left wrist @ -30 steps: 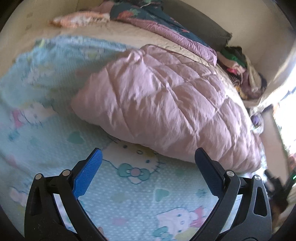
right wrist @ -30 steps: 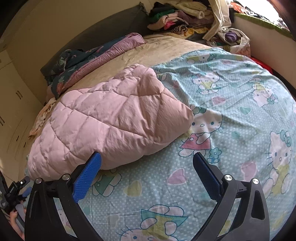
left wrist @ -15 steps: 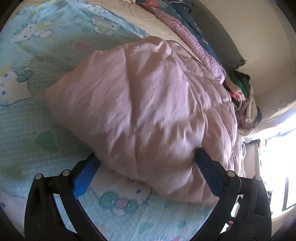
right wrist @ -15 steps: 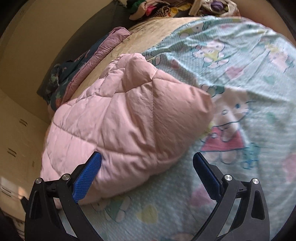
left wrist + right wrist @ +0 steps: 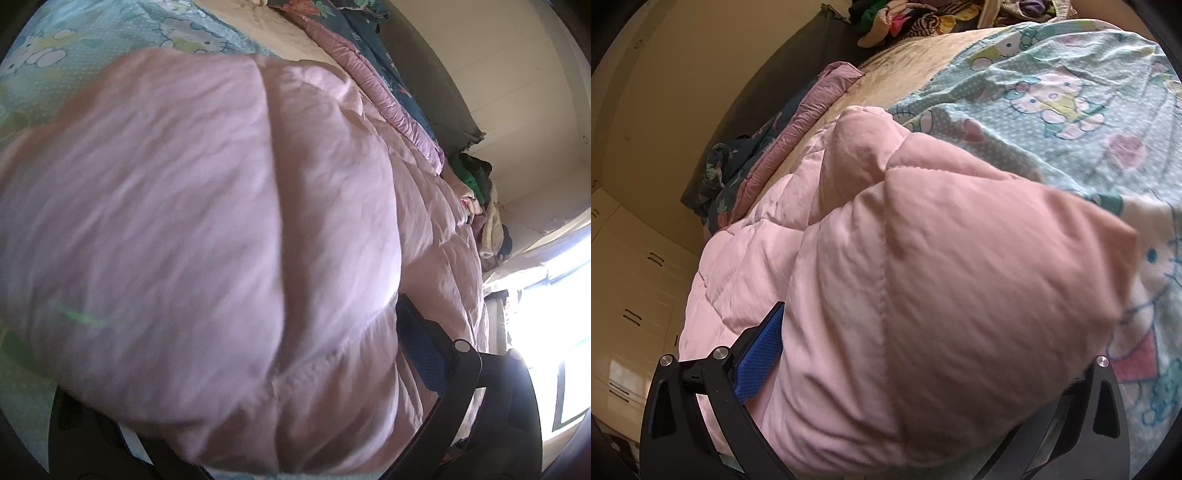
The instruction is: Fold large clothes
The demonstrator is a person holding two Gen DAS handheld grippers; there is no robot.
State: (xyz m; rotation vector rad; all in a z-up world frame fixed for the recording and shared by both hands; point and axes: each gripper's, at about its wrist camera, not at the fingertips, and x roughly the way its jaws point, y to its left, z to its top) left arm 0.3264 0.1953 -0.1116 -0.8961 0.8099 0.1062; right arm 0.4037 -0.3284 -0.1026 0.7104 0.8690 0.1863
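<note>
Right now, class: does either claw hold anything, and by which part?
Neither has closed yet. The left claw and right claw stand open, each straddling a puffy end of the pink quilted garment.

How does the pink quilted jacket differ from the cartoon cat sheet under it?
The jacket is plain pink, puffy and stitched in panels; the sheet is pale blue with printed cats and hearts. The jacket is bunched into a mound; the sheet lies spread flat. Both are soft fabric on the bed.
</note>
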